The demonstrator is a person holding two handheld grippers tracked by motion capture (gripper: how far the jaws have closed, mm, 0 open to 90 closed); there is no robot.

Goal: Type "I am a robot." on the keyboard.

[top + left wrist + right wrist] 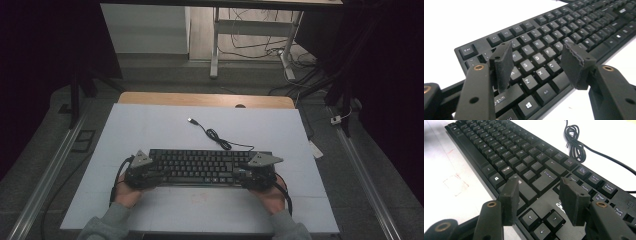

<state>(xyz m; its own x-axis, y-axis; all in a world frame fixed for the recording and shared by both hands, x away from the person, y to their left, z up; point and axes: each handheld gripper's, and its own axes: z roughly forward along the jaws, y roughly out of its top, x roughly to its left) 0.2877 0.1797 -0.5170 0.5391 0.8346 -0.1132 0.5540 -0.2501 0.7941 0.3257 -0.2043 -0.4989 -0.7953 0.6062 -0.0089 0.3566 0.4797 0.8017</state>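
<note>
A black keyboard (202, 166) lay flat on the white table top (150, 130), near the person's edge and roughly centred across it. Its cable (220, 140) ran from the back edge in a loose coil and ended in a USB plug (191, 120) lying free on the white surface.

The left gripper (150, 174) was positioned at the keyboard's left end, with the person's left hand (127, 194) behind it. In the left gripper view the left gripper (537, 63) had its two padded jaws standing apart over the letter keys near the left end (the S, D, X and C keys showed in the gap between them). Nothing was gripped; whether the pad tips touched the keycaps could not be told.

The right gripper (247, 176) was positioned at the keyboard's right end, the right hand (272, 197) behind it. In the right gripper view the right gripper (539, 197) likewise had its jaws spread, over the area between the Enter key and the arrow keys (541, 221). No object sat clamped between the pads, and contact with the keyboard could not be confirmed.

A faint square mark (456, 185) was noted on the table surface just in front of the keyboard. Both sleeves entered from the bottom of the high view.
</note>
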